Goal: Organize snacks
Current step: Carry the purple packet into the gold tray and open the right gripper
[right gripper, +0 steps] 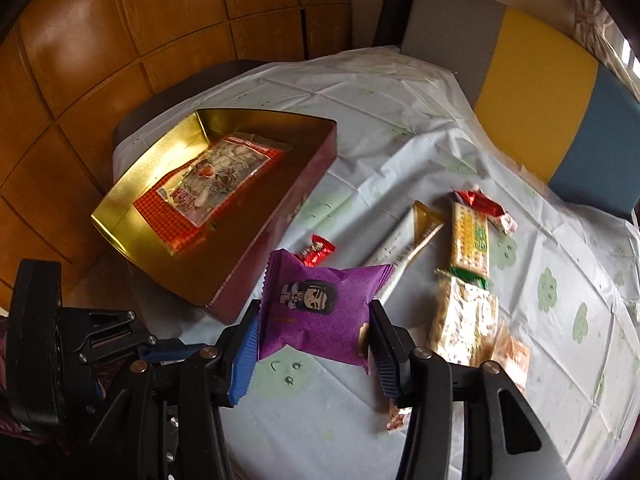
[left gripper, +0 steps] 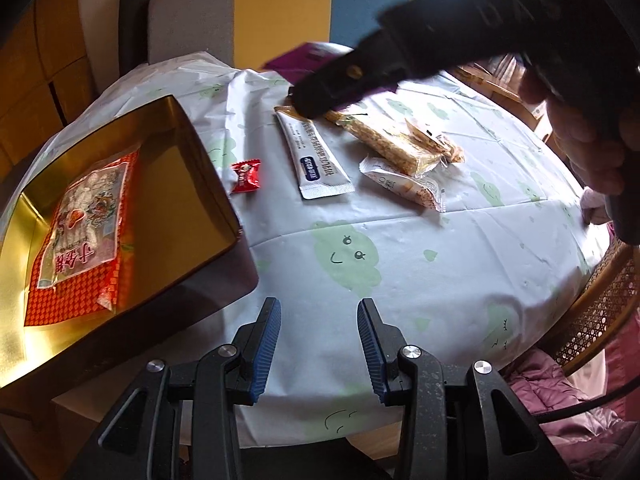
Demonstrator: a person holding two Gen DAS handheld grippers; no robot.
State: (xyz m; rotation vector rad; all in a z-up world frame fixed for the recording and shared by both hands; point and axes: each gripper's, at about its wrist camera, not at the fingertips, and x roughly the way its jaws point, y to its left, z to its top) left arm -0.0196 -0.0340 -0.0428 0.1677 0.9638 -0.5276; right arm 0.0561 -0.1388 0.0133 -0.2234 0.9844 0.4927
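1. The open, gold-lined metal tin with maroon walls point(right gripper: 256, 184) sits at the left of the surface, already carrying a flat orange-and-red checked snack bag point(right gripper: 208, 192). A packet dropped short could catch on the near wall and slide back onto the pale blue cloud-print tablecloth point(right gripper: 400, 420).

2. The left gripper point(left gripper: 319, 344) hangs spread with nothing between its blue ribbed pads, just beside the tin's near corner. It could knock the tin if it swings across while the other gripper comes in.

3. The small red twist-wrapped candy point(right gripper: 317, 250) lies just beside the tin wall, under the carried packet's likely path, so a low pass may sweep it away.

4. The right gripper point(right gripper: 314, 330) pinches the purple pillow-shaped foil snack packet with a cartoon figure point(right gripper: 316, 304) by its sides, clear of the surface. The puffy foil is slick and air-filled; it may squirm or pop out of the pads if the wrist rolls quickly.

5. The long white stick sachet point(right gripper: 400, 240), the green-and-yellow cracker pack point(right gripper: 470, 240) and the clear-wrapped nut brittle bar point(right gripper: 464, 320) lie crowded together on the right. A pinkish wrapper seems to sit just below the right pad, though blur makes that uncertain; it could snag.
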